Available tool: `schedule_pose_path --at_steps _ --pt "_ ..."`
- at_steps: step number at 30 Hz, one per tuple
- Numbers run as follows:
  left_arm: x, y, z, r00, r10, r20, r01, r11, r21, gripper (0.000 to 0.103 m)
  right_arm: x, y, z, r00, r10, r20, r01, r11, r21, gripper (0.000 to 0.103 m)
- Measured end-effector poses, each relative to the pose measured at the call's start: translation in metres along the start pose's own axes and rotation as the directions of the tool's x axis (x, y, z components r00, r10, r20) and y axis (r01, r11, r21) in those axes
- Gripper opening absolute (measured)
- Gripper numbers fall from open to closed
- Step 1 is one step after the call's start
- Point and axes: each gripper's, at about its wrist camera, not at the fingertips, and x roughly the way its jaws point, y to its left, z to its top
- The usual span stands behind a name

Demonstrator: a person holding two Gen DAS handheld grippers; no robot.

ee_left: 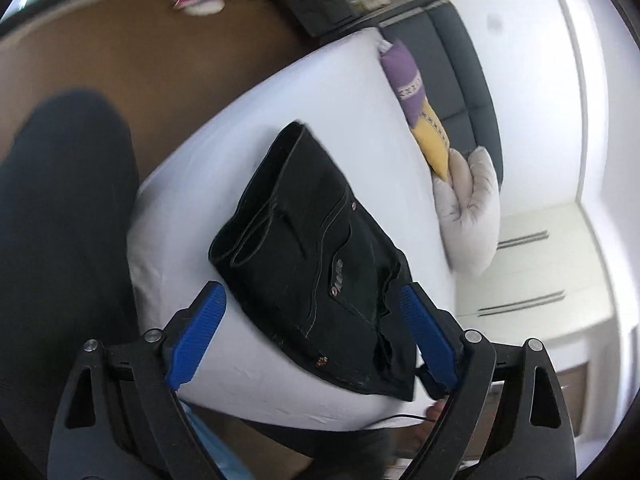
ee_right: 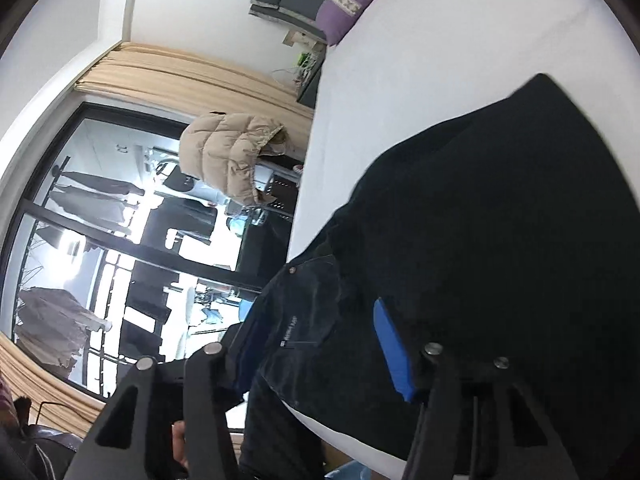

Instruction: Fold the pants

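Observation:
Black jeans [ee_left: 308, 248] lie folded into a compact bundle on the white bed [ee_left: 320, 92], waistband and pocket toward me. My left gripper [ee_left: 312, 296] is open, held above the near end of the bundle with its blue pads apart and nothing between them. In the right wrist view the jeans [ee_right: 480, 240] fill the frame. My right gripper [ee_right: 316, 320] is open with the waistband end of the jeans lying between its blue pads [ee_right: 392, 344], right at the bed's edge; the left pad is mostly hidden by cloth.
Purple and yellow pillows [ee_left: 404, 76] and a white pillow [ee_left: 472, 208] lie at the bed's far side by a dark headboard [ee_left: 452, 52]. White drawers [ee_left: 528, 272] stand on the right. A window [ee_right: 100, 240], curtains and a beige jacket [ee_right: 228, 152] show beyond the bed's edge.

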Motion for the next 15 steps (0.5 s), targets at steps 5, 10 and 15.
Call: schedule_pose_path --at_steps 5,10,15 --pt "0.031 0.023 -0.002 0.996 -0.066 -0.062 0.054 0.984 -0.173 0.088 0.013 0.007 0.001 1.000 0.012 -0.025 -0.013 1.000 -0.010 0.047" --pt "0.050 0.050 -0.006 0.996 -0.077 -0.052 0.059 0.957 -0.284 0.086 0.008 0.003 0.005 1.000 0.009 -0.030 -0.009 1.000 -0.003 0.043" --pt "0.054 0.054 -0.004 0.995 -0.089 -0.035 0.074 0.950 -0.303 0.086 0.008 -0.001 0.003 0.999 0.018 -0.033 -0.018 1.000 0.006 0.040"
